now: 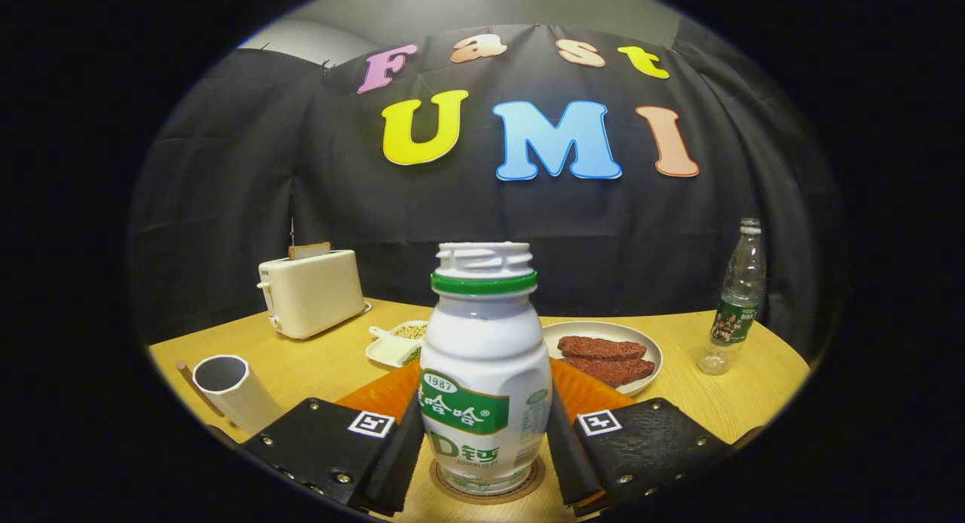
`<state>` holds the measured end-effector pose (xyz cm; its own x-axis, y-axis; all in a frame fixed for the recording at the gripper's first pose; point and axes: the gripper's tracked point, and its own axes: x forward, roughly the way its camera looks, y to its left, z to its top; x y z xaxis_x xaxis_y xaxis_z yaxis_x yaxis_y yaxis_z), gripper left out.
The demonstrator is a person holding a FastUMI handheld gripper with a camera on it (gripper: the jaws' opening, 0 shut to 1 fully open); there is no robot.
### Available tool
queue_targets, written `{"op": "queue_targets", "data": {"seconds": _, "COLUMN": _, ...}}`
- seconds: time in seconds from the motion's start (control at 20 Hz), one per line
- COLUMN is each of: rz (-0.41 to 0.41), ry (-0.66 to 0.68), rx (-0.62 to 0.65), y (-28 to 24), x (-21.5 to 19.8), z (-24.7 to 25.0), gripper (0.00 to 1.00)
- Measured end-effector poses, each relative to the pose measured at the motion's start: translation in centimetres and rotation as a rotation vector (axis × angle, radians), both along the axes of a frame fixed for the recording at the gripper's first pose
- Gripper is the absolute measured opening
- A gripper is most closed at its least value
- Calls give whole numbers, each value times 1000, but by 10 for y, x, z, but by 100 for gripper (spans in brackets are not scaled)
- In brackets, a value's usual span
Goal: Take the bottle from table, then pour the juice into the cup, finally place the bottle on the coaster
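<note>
On coaster [528, 484]: one bottle [485, 372], between tool [486, 444] fingers.

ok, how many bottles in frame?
2. The white bottle stands on the coaster between the gripper fingers, both pressing it. The clear bottle stands beyond, beside the plate.

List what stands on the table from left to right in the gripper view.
White cup → toaster → small white dish → white bottle, standing on the coaster between the fingers of the gripper → plate of meat → clear bottle.
</note>
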<state>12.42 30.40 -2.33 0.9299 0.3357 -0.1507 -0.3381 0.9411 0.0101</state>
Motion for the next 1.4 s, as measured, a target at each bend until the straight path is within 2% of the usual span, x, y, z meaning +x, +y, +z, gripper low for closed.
{"op": "queue_targets", "data": {"seconds": 0.15, "rz": 1, "ry": -1, "rx": -23, "y": -1, "x": 2, "z": -6, "gripper": 73}}
{"op": "queue_targets", "data": {"seconds": 0.4, "rz": -4, "ry": -23, "rx": 16, "y": 0, "x": 3, "z": -5, "gripper": 74}}
{"op": "queue_targets", "data": {"seconds": 0.65, "rz": 10, "ry": -58, "rx": -18, "y": 1, "x": -3, "z": -4, "gripper": 75}}
{"op": "queue_targets", "data": {"seconds": 0.8, "rz": -5, "ry": -75, "rx": -22, "y": -1, "x": -7, "z": 3, "gripper": 96}}
{"op": "queue_targets", "data": {"seconds": 1.0, "rz": -55, "ry": -123, "rx": -23, "y": -15, "x": -18, "z": 30, "gripper": 96}}
{"op": "queue_targets", "data": {"seconds": 1.4, "rz": -134, "ry": -198, "rx": 14, "y": -51, "x": -69, "z": 106, "gripper": 96}}
